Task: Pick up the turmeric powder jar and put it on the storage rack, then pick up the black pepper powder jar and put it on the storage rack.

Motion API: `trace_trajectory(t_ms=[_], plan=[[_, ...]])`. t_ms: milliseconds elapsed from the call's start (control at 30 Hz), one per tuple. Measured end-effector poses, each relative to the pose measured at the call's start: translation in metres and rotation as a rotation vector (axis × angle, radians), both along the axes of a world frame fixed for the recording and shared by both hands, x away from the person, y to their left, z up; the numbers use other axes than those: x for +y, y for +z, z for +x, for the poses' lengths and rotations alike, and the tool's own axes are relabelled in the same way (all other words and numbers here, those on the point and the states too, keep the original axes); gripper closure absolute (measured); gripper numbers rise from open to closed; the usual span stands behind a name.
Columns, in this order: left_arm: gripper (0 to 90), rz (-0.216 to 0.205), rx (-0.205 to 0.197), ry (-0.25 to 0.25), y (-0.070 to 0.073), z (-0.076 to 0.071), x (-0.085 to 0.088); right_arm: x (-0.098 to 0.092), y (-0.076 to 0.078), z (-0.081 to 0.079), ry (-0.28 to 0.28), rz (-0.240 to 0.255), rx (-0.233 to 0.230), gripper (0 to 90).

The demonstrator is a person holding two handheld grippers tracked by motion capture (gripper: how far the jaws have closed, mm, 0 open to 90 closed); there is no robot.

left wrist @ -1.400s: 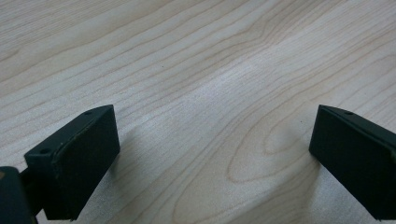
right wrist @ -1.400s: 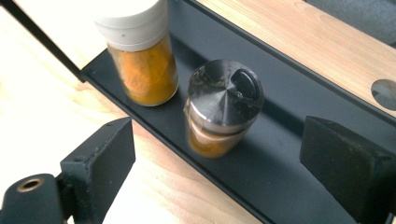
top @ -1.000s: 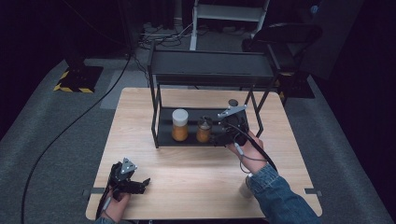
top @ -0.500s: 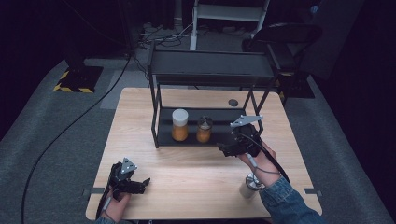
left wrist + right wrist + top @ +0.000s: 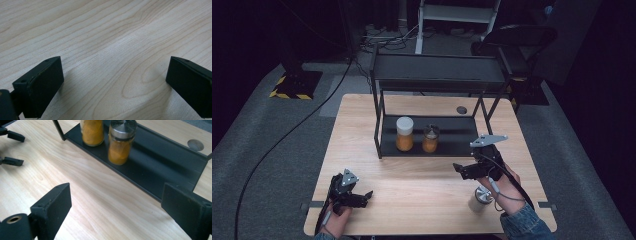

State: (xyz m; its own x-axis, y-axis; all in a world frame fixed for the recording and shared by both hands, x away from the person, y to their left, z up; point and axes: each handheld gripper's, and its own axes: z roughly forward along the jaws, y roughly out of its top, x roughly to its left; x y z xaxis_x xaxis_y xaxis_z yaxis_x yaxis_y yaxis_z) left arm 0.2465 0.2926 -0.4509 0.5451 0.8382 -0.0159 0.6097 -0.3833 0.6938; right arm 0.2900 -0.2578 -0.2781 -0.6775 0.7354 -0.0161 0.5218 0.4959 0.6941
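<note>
The wooden table (image 5: 422,200) stands on grey carpet in a dark room, with much free board in front of the black rack (image 5: 437,142). On the rack's lower shelf stand a white-lidded jar (image 5: 404,134) and a metal-lidded jar (image 5: 430,138). The right gripper (image 5: 460,170), jaws apart and empty, is near the shelf's front edge, right of both jars. The left gripper (image 5: 364,196), also spread and empty, rests near the table's front left edge.

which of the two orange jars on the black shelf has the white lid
The taller jar, the left one of the pair in the high view. Its lid is white, while the shorter jar beside it has a metal lid.
</note>
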Motion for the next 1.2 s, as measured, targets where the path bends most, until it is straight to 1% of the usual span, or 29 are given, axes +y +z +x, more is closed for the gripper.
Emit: trace_trajectory(t_ms=[367,600,933,1067,1200], plan=[[1.4,0.0,0.0,0.0,0.0,0.0,0.0,-0.009,-0.005,-0.02,0.005,-0.012,0.012,8.4],[1.4,0.0,0.0,0.0,0.0,0.0,0.0,-0.018,-0.01,-0.03,-0.012,-0.018,0.02,8.1],[1.4,0.0,0.0,0.0,0.0,0.0,0.0,-0.028,-0.019,-0.037,-0.035,-0.022,0.035,8.1],[1.4,0.0,0.0,0.0,0.0,0.0,0.0,-0.031,-0.029,-0.041,-0.043,-0.036,0.056,8.1],[1.3,0.0,0.0,0.002,0.0,0.0,0.0,-0.034,-0.034,-0.042,-0.053,-0.037,0.065,8.1]])
